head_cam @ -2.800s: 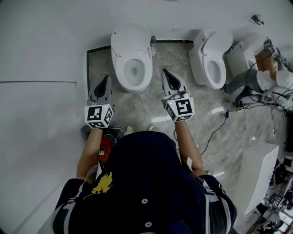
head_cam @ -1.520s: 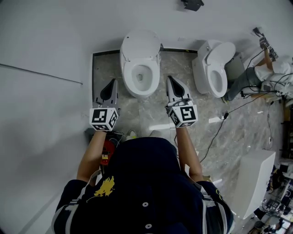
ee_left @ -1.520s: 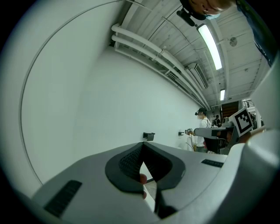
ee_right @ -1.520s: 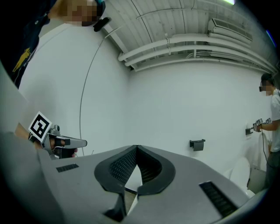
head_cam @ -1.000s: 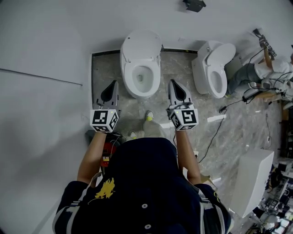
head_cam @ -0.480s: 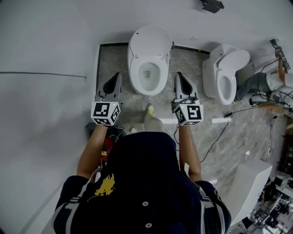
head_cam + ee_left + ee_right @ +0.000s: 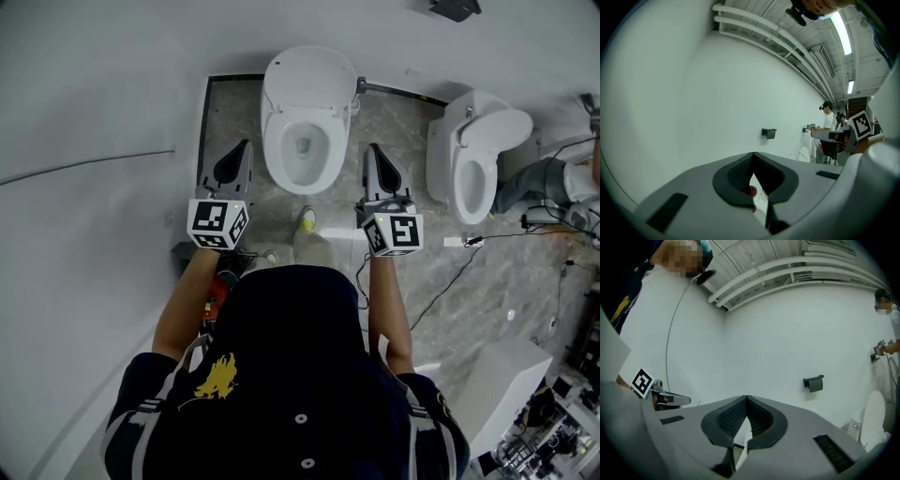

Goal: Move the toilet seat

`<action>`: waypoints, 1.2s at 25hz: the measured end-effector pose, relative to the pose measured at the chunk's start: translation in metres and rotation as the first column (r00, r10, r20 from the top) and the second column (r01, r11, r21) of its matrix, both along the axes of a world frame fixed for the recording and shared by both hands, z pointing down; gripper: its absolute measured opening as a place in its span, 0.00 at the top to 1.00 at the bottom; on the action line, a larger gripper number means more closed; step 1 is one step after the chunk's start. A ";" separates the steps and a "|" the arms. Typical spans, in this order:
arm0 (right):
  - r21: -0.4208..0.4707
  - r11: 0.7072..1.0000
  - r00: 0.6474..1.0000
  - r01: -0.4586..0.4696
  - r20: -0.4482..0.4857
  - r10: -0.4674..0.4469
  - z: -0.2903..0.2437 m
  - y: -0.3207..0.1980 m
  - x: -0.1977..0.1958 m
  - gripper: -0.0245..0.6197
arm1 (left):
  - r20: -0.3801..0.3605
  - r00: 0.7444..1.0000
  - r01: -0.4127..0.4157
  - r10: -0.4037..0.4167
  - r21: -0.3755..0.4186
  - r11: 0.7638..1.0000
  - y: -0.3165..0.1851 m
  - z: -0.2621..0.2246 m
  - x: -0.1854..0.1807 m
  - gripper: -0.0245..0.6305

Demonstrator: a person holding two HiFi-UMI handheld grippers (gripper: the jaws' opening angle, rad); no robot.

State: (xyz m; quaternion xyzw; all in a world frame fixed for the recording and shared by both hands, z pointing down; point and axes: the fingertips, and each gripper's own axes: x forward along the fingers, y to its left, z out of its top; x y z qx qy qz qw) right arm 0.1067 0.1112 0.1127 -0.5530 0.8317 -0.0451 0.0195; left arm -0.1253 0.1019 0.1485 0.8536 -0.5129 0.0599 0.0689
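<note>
In the head view a white toilet (image 7: pixel 305 141) stands against the far wall. Its lid (image 7: pixel 309 75) is raised and the seat ring (image 7: pixel 274 155) lies down around the open bowl. My left gripper (image 7: pixel 244 147) hovers just left of the bowl, and my right gripper (image 7: pixel 373 150) just right of it. Both point toward the wall and touch nothing. The left gripper view shows its jaws (image 7: pixel 753 154) shut and empty, facing the white wall. In the right gripper view the jaws (image 7: pixel 746 398) are likewise shut on nothing.
A second toilet (image 7: pixel 478 169) with its lid up stands to the right. Cables (image 7: pixel 441 272) trail over the marble floor, and a white box (image 7: pixel 487 394) sits lower right. A black holder (image 7: pixel 813 383) hangs on the wall. My shoe (image 7: pixel 307 220) is in front of the bowl.
I have stepped closer to the toilet. Both grippers have moved forward from short of the bowl to either side of it, still shut.
</note>
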 end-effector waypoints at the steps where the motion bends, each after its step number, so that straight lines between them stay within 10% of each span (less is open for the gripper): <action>1: -0.009 1.000 1.000 -0.003 0.002 0.003 0.004 -0.004 0.009 0.92 | 0.005 1.000 0.005 -0.005 -0.006 1.000 -0.005 0.003 0.005 0.94; 30: -0.265 0.964 0.999 0.036 0.048 -0.024 0.198 -0.069 0.014 0.92 | 0.045 0.999 -0.007 0.018 -0.237 0.972 -0.068 0.189 0.024 0.94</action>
